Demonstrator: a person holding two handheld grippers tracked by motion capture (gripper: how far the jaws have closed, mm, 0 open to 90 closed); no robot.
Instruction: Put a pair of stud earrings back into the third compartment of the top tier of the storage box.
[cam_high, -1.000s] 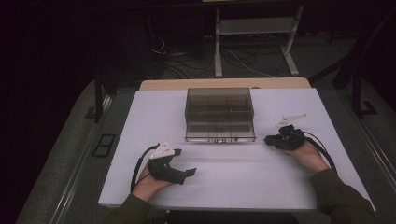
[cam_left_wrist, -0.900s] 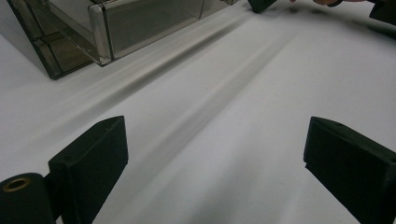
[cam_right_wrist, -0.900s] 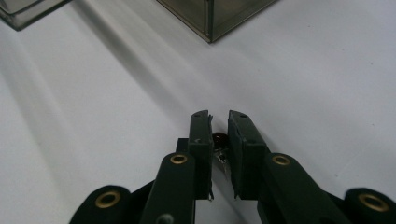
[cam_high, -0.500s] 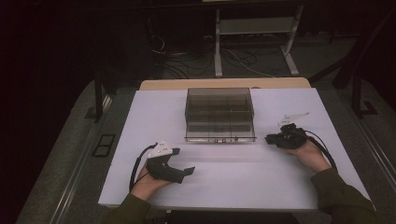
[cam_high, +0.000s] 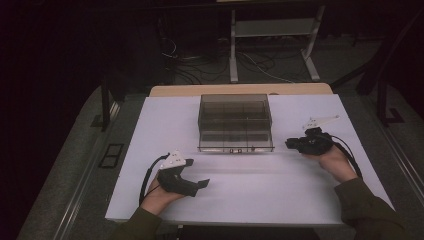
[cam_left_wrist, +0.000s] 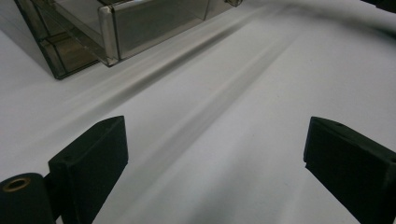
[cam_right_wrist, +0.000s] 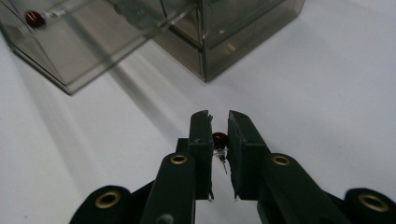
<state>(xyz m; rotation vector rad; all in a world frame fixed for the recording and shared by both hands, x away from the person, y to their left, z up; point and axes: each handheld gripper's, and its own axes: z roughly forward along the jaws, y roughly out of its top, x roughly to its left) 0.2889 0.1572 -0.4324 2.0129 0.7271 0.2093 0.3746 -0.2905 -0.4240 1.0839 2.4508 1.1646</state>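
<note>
R gripper pinches a tiny dark-red bead on a thin pin, just off the clear organizer box. Likely light, slippery, pin bends easy, so grip the bead itself. L gripper wide, nothing in it.

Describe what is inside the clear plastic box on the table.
The clear plastic box has divided compartments. In the right gripper view, one small red bead lies inside. The tinted walls obscure the other compartments' contents.
</note>
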